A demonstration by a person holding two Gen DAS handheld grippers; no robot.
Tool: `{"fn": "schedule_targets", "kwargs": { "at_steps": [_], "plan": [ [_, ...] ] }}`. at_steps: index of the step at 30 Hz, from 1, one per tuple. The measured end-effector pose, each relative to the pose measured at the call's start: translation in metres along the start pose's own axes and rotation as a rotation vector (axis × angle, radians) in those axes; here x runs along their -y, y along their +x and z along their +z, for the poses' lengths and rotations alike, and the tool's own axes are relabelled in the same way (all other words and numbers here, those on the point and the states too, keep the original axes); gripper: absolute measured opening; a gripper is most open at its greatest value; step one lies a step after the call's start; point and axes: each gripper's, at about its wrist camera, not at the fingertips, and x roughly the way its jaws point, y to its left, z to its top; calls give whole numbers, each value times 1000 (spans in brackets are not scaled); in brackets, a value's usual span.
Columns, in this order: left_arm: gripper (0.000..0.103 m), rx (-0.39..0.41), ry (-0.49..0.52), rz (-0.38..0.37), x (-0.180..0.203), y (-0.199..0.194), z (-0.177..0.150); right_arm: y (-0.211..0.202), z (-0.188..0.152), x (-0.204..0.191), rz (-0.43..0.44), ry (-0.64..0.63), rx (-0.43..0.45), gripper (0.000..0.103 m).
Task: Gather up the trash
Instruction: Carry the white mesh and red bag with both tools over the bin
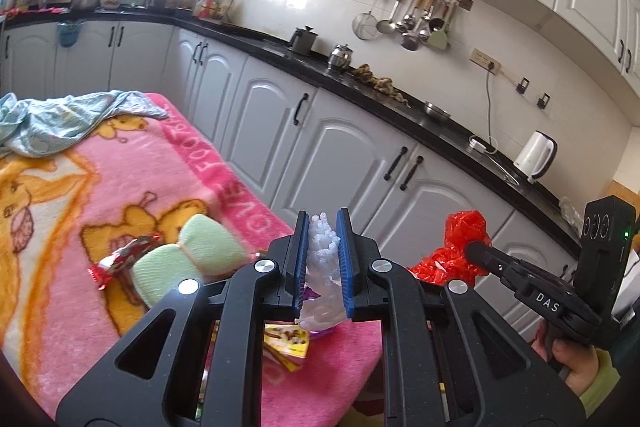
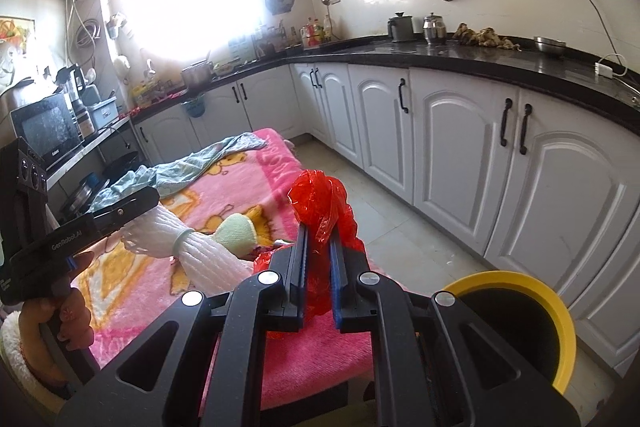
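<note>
My left gripper (image 1: 323, 227) is shut on a white foam net sleeve (image 1: 322, 259), held above the pink blanket (image 1: 168, 187) that covers the table. My right gripper (image 2: 319, 233) is shut on a crumpled red plastic bag (image 2: 320, 195), also lifted off the blanket. In the left wrist view the right gripper (image 1: 476, 253) sits to the right with the red bag (image 1: 460, 239) at its tip. In the right wrist view the left gripper (image 2: 146, 199) is at the left with the white foam sleeve (image 2: 200, 255) hanging from it. On the blanket lie a green foam net (image 1: 188, 259), a red wrapper (image 1: 120, 263) and a yellow wrapper (image 1: 286, 345).
A black bin with a yellow rim (image 2: 556, 311) stands on the floor at the table's right end. A light blue cloth (image 1: 52, 119) lies at the blanket's far end. White cabinets (image 2: 452, 147) under a black counter run along the right, with tiled floor (image 2: 384, 223) between.
</note>
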Motion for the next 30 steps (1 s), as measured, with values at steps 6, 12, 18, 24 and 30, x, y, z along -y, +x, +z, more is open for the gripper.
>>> {"fn": "schedule_targets", "kwargs": {
  "at_steps": [6, 12, 18, 24, 30],
  "plan": [
    [9, -12, 31, -26, 20, 7, -1, -17, -2, 15, -26, 22, 23, 9],
    [9, -20, 63, -56, 43, 14, -2, -34, -5, 31, -58, 39, 48, 9],
    [9, -30, 95, -84, 63, 22, -5, -47, -10, 45, -88, 55, 62, 9],
    [9, -46, 128, -104, 81, 31, -11, -57, -16, 55, -114, 79, 73, 9],
    [9, -71, 159, -122, 97, 44, -19, -67, -24, 70, -144, 100, 82, 9]
  ]
}}
